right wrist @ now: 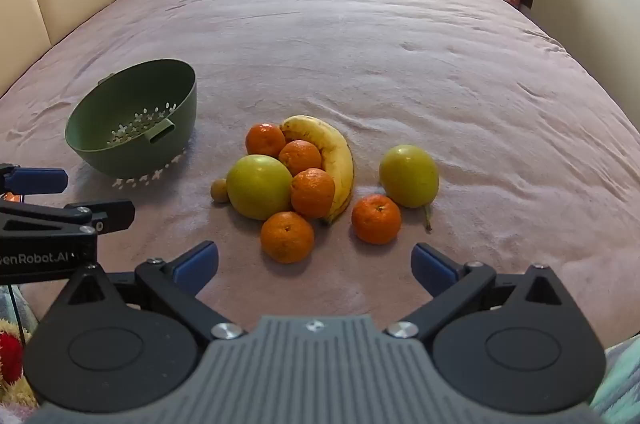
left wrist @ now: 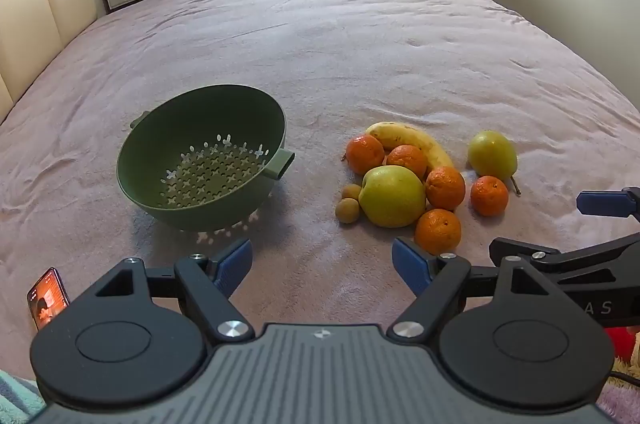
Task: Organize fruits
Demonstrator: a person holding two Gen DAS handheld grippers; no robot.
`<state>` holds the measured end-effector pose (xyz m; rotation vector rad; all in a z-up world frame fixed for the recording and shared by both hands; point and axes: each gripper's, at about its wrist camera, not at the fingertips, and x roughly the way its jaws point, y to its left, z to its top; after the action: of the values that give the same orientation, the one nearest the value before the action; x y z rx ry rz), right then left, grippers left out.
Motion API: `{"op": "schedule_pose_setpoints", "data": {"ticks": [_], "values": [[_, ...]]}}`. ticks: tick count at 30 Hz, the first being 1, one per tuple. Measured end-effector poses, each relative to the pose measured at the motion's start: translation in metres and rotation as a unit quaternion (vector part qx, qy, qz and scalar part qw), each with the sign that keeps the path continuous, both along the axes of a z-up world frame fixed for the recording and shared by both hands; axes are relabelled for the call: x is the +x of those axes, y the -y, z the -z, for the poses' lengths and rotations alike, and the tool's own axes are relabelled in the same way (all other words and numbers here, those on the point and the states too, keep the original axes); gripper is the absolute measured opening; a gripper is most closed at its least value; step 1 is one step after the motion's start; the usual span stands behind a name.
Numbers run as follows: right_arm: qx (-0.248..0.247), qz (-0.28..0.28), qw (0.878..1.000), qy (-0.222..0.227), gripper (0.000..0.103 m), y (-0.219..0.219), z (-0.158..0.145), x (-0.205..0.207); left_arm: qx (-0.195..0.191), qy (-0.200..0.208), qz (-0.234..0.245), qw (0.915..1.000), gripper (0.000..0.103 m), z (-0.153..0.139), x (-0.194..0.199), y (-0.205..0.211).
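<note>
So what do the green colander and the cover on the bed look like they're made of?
The green colander looks like moulded plastic with a matte finish: even colour, soft dull sheen, cleanly cut cross-shaped holes and a moulded handle. The pinkish bed cover looks like a soft woven or fleecy fabric: it wrinkles, dimples under the fruit and shows no shine. The exact fibre can't be told.

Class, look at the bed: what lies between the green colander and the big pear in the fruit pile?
Only bare blanket, in both views; small brown fruits hug the pear on the side facing the colander.
</note>
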<state>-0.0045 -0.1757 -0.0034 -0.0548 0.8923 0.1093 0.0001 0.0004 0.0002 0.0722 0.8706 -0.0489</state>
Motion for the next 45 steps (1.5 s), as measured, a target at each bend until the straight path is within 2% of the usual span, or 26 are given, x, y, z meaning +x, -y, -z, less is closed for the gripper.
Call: {"op": "schedule_pose_setpoints", "data": {"ticks": [16,45], "values": [[0.002,0.033,0.999,0.006,0.099,0.011,0.000,0.003,0.004,0.012,-0.012,0.9998,0.093,-0.003,0.003,-0.005],[0.001,0.036,0.999,0.002,0.099,0.010,0.004,0.006,0.002,0.009,-0.010,0.9999,0.093,-0.002,0.005,-0.003]]}}
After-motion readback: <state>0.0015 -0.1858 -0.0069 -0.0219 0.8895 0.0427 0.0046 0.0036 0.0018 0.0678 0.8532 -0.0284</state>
